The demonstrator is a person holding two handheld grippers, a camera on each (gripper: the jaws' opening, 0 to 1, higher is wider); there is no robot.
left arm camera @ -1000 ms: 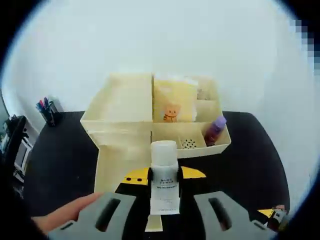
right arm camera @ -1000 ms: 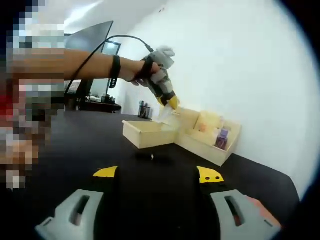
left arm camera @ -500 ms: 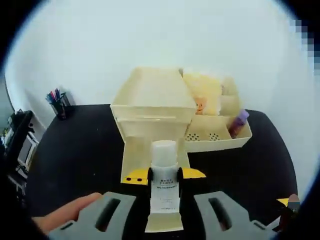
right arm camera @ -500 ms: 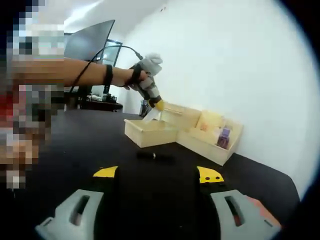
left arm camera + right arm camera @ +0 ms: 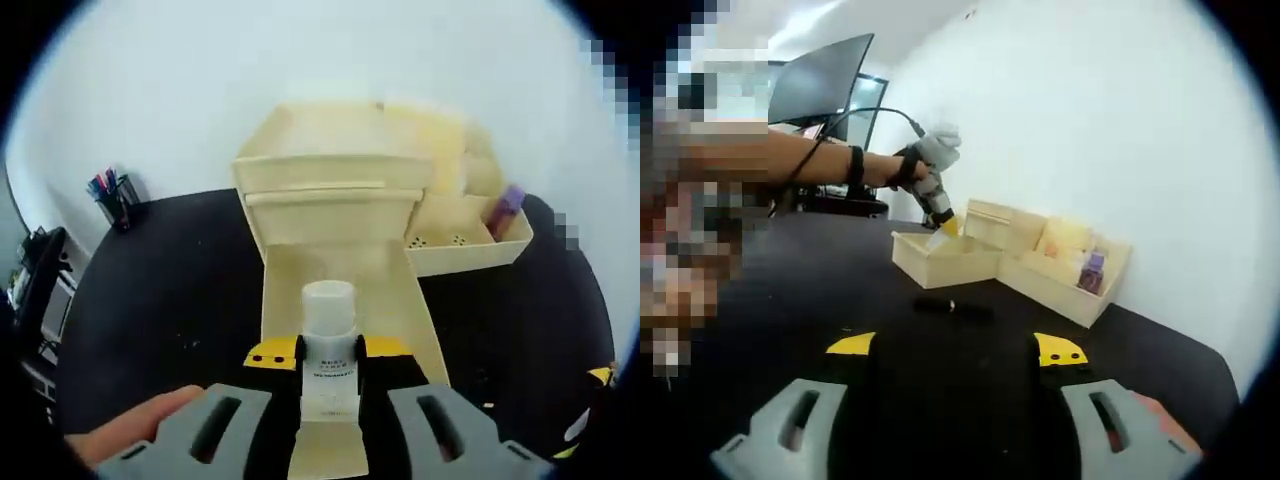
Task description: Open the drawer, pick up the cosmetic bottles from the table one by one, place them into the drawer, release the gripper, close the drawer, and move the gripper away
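In the left gripper view my left gripper has its fingers clenched on a white cosmetic bottle, which stands upright between the yellow tips, cap up and label facing me. I hold it above the near end of the pulled-out drawer, whose pale wooden floor shows behind and on either side of the bottle. The drawer comes out of a cream wooden organizer at the far side of the black worktop. To the right of the drawer, an open tray section of the organizer holds a purple bottle, leaning. A cup of pens stands far left on the worktop, near the white wall. My hand shows at the near left.

In the right gripper view my right gripper hovers over the worktop with its fingers released and spread, nothing between them. Beyond it a small dark item lies on the worktop, short of the drawer. My other arm reaches over the drawer with the left gripper pointing down into it. The purple bottle sits in the organizer to the right.
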